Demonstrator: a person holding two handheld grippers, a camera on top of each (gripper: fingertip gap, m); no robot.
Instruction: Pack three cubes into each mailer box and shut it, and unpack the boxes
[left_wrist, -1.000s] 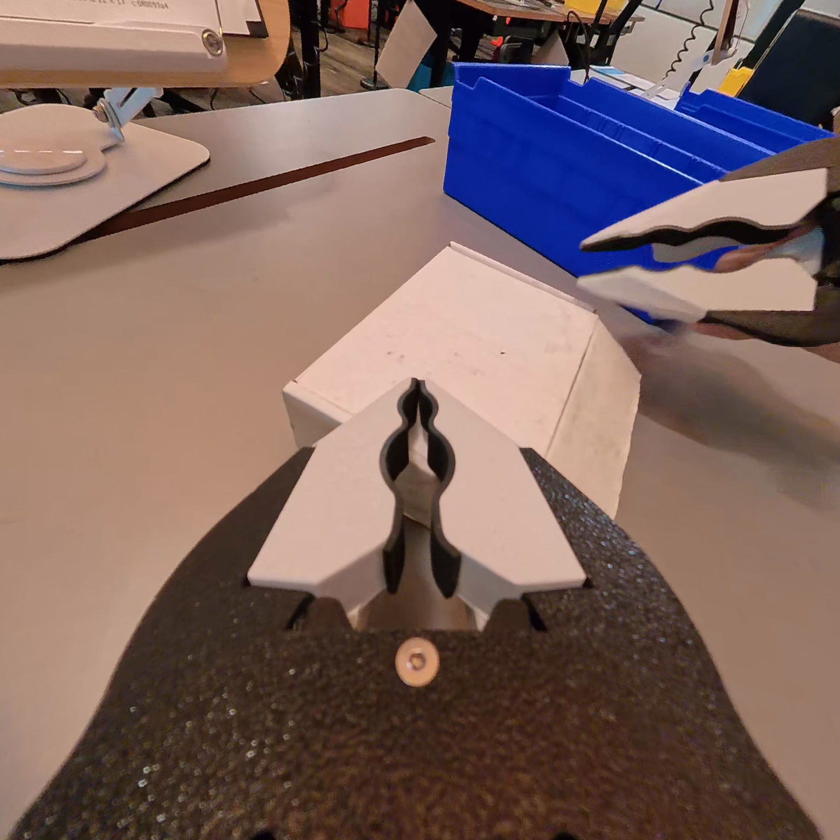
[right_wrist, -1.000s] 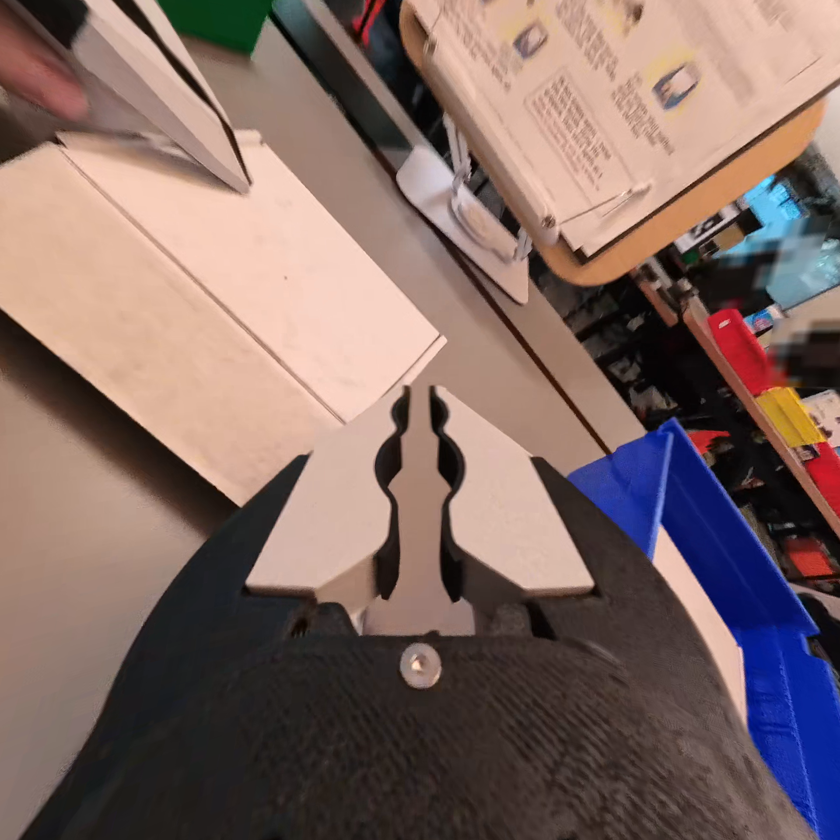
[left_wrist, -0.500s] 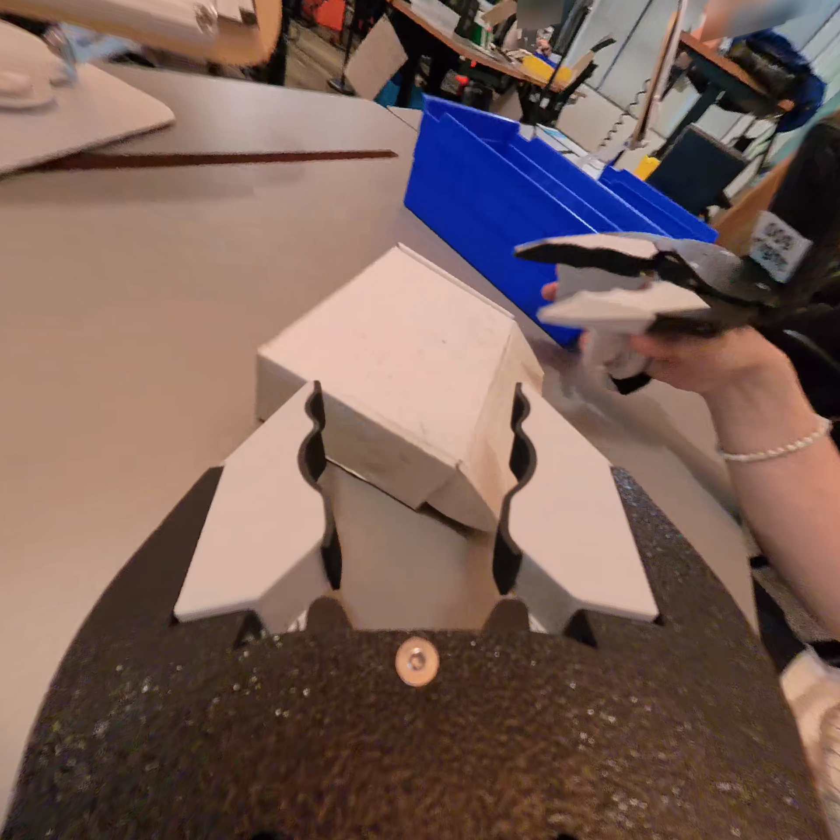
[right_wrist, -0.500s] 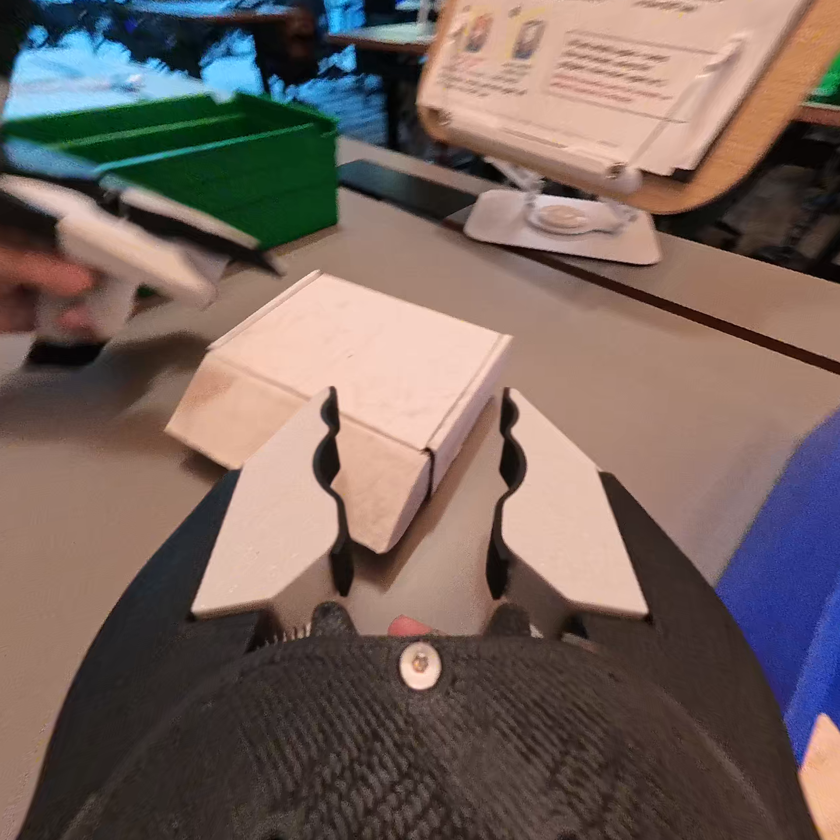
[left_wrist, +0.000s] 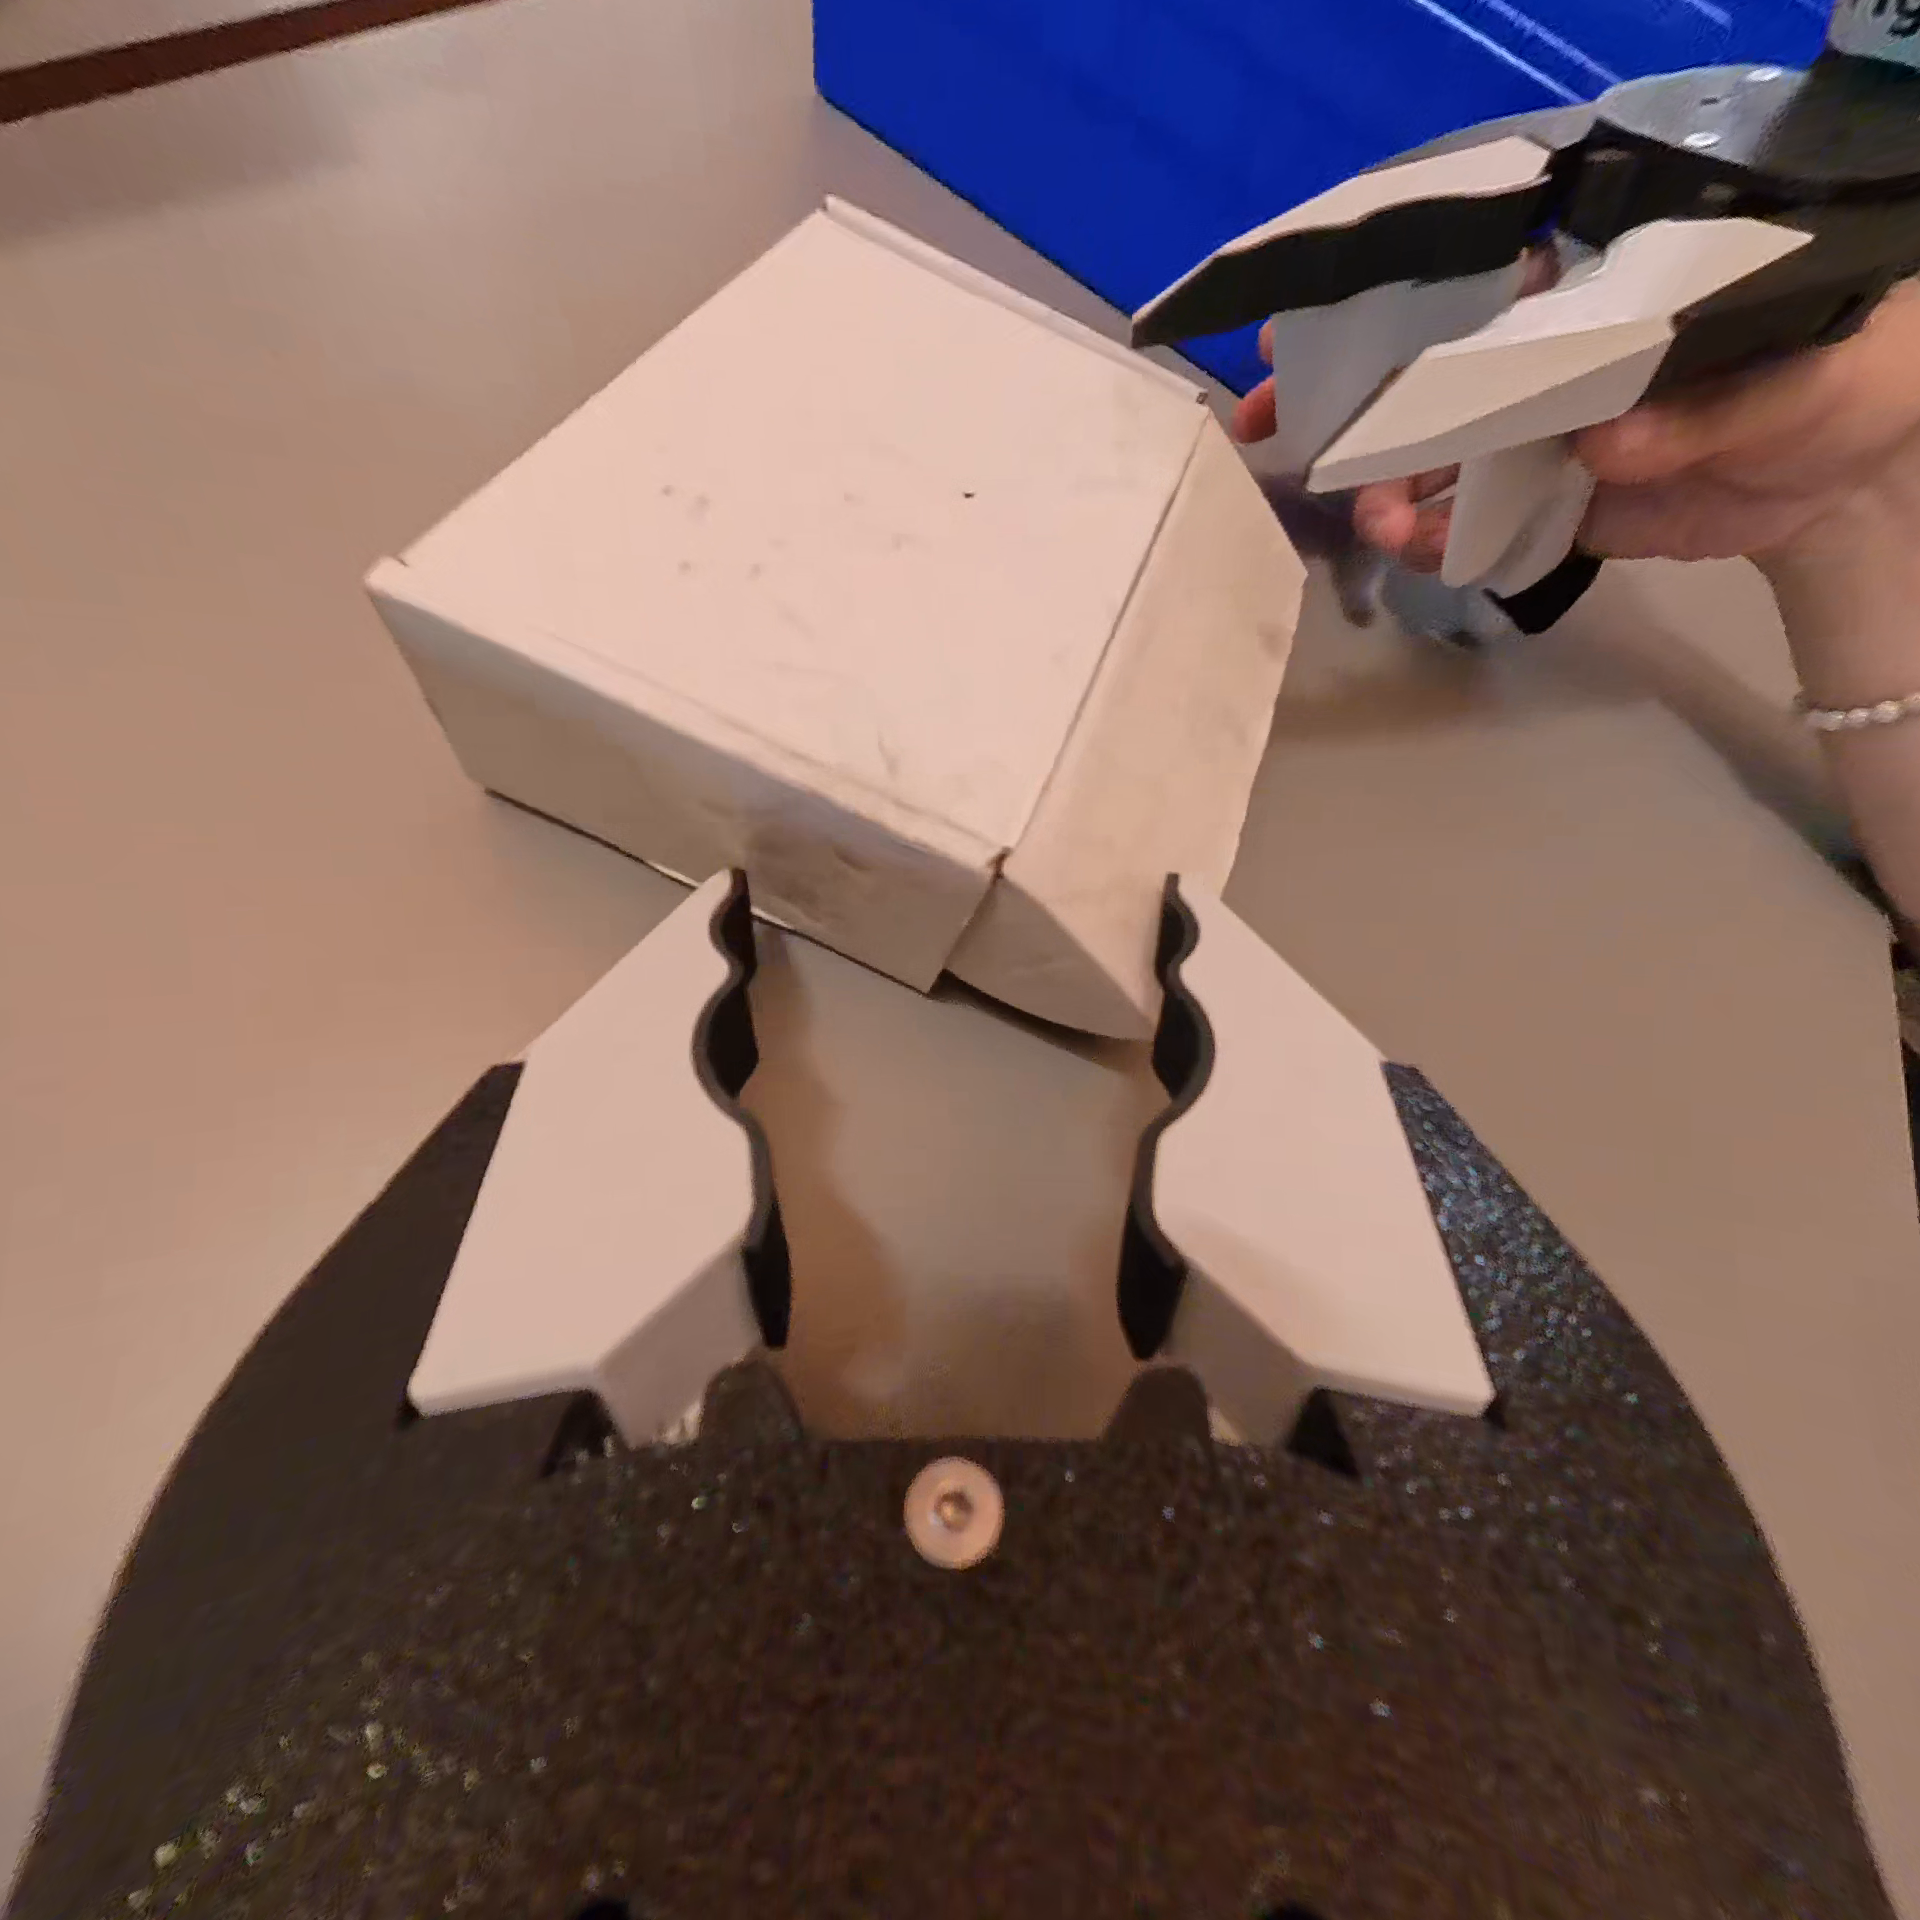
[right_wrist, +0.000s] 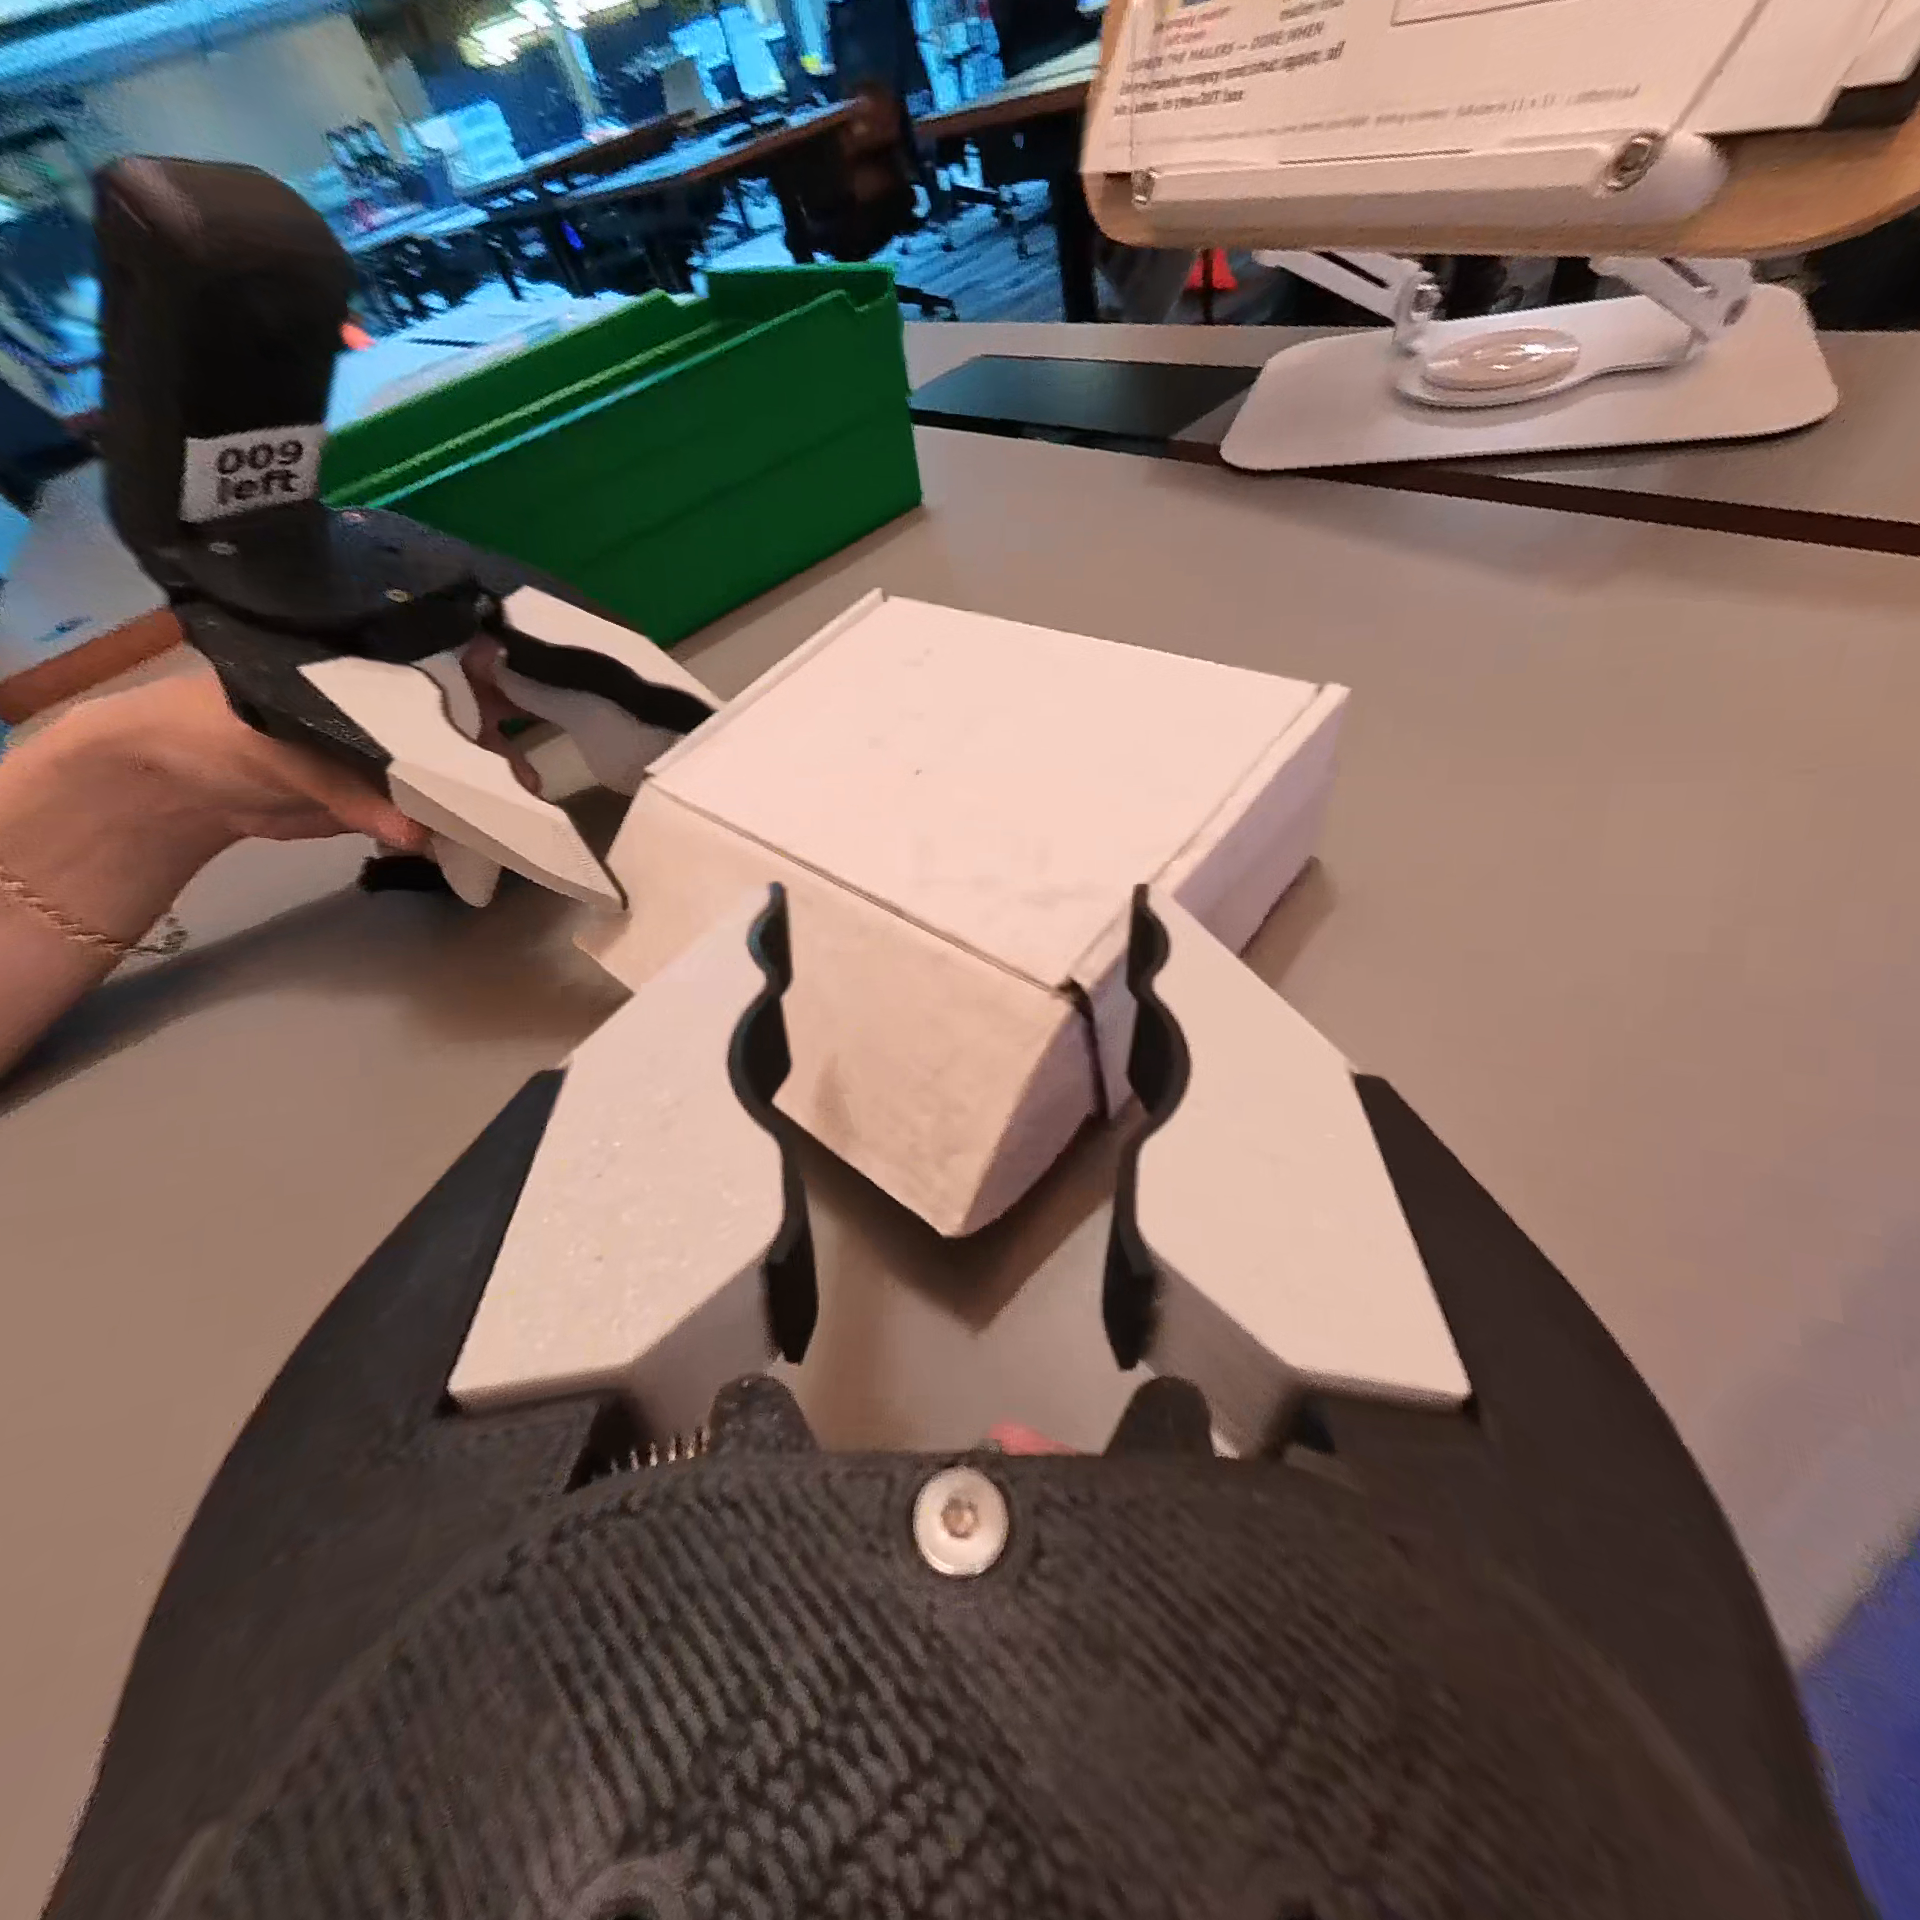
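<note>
Green bin (right_wrist: 644, 457): was set toward the tabletop's (right_wrist: 1558, 790) far left edge.
Left gripper (left_wrist: 951, 914): was held spread wide, with nothing gripped, at the box's near corner.
Mailer box (left_wrist: 831, 582): was seen closed and resting mid-tabletop.
Right gripper (right_wrist: 956, 935): was held wide, a box corner between its fingers, ungripped.
Blue bin (left_wrist: 1143, 125): was placed beyond the box.
</note>
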